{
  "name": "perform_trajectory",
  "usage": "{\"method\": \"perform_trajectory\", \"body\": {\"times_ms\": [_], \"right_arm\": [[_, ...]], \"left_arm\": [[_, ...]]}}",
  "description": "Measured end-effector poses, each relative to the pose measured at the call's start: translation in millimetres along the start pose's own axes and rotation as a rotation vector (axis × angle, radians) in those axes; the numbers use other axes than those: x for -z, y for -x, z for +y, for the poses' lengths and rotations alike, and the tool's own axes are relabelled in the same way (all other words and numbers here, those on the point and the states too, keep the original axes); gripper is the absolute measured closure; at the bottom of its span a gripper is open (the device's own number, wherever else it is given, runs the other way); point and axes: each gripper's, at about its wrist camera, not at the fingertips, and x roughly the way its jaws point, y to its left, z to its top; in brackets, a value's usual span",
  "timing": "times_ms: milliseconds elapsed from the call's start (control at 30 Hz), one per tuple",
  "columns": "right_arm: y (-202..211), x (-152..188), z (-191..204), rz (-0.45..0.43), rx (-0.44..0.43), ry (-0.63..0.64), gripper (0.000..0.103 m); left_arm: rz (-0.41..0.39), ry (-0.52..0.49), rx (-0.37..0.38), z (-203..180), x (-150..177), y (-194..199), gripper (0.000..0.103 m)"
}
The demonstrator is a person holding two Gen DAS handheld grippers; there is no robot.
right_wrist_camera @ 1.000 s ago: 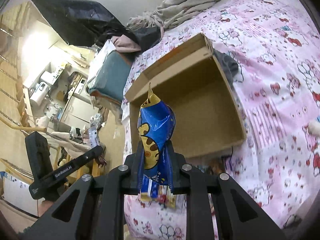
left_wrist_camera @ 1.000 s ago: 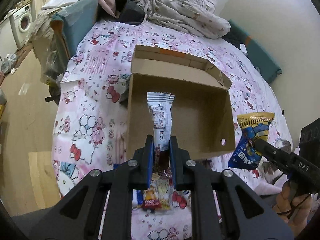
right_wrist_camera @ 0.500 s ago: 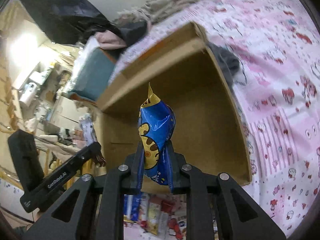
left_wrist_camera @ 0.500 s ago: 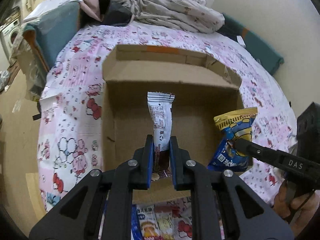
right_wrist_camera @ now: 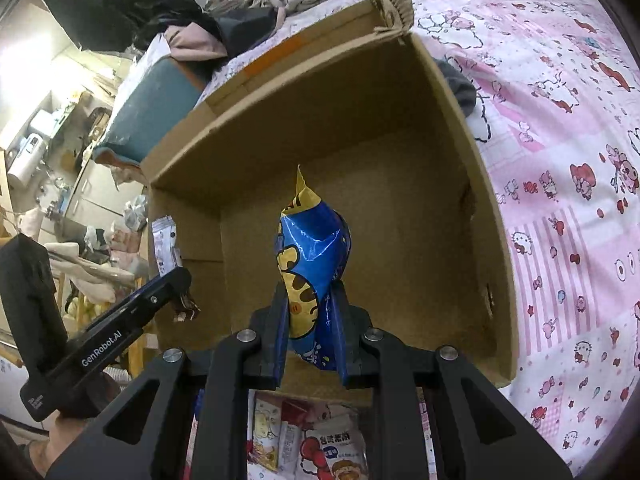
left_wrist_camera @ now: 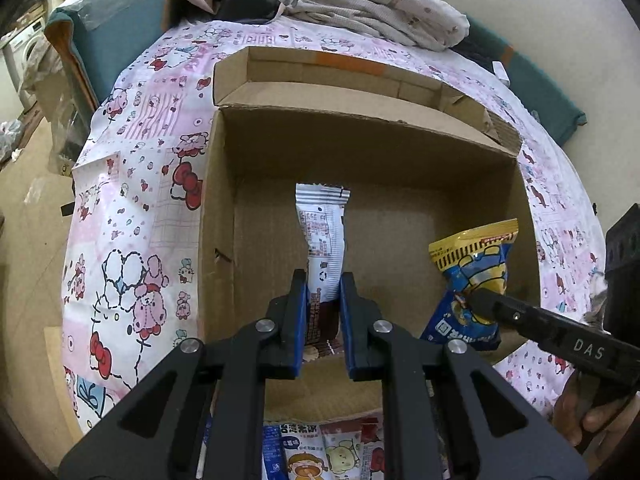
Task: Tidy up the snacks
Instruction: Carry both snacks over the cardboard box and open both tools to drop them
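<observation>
An open cardboard box [left_wrist_camera: 224, 200] [right_wrist_camera: 496, 264] lies on the bed, with nothing on its floor. My left gripper [left_wrist_camera: 323, 280] is shut on a white and brown snack bar packet [left_wrist_camera: 322, 236] and holds it over the box's middle. My right gripper [right_wrist_camera: 309, 292] is shut on a blue and yellow snack bag [right_wrist_camera: 310, 252], also over the box. In the left wrist view the bag [left_wrist_camera: 472, 276] hangs by the box's right wall. In the right wrist view the bar packet [right_wrist_camera: 162, 244] shows at the left wall.
Several more snack packets [left_wrist_camera: 320, 448] [right_wrist_camera: 320, 440] lie on the pink cartoon bedsheet [left_wrist_camera: 132, 184] just in front of the box. A heap of bedding [left_wrist_camera: 372, 4] and a teal bin [left_wrist_camera: 116, 36] sit behind it. The floor drops off on the left.
Both grippers have moved forward with their snacks, from in front of the box to over its inside. The box now fills both views.
</observation>
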Motion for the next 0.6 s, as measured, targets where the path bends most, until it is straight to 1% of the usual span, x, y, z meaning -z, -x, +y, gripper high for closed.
{"method": "perform_trajectory", "body": {"times_ms": [200, 333, 500, 533, 600], "right_arm": [[-4.0, -0.9, 2.5, 0.012, 0.012, 0.013, 0.083], [-4.0, -0.1, 4.2, 0.011, 0.015, 0.022, 0.082], [-3.1, 0.1, 7.5, 0.003, 0.015, 0.033, 0.079], [-2.3, 0.0, 7.6, -0.001, 0.015, 0.033, 0.079], [-0.4, 0.0, 8.7, -0.01, 0.016, 0.037, 0.079]], "left_arm": [[0.005, 0.002, -0.004, 0.6, 0.0, -1.9, 0.089], [-0.012, -0.016, -0.009, -3.1, 0.9, 1.7, 0.089], [-0.009, -0.031, -0.014, -6.4, 1.2, 2.3, 0.088], [-0.007, -0.032, -0.017, -6.3, 1.4, 2.3, 0.087], [-0.005, -0.026, -0.02, -5.8, 1.5, 2.8, 0.077]]}}
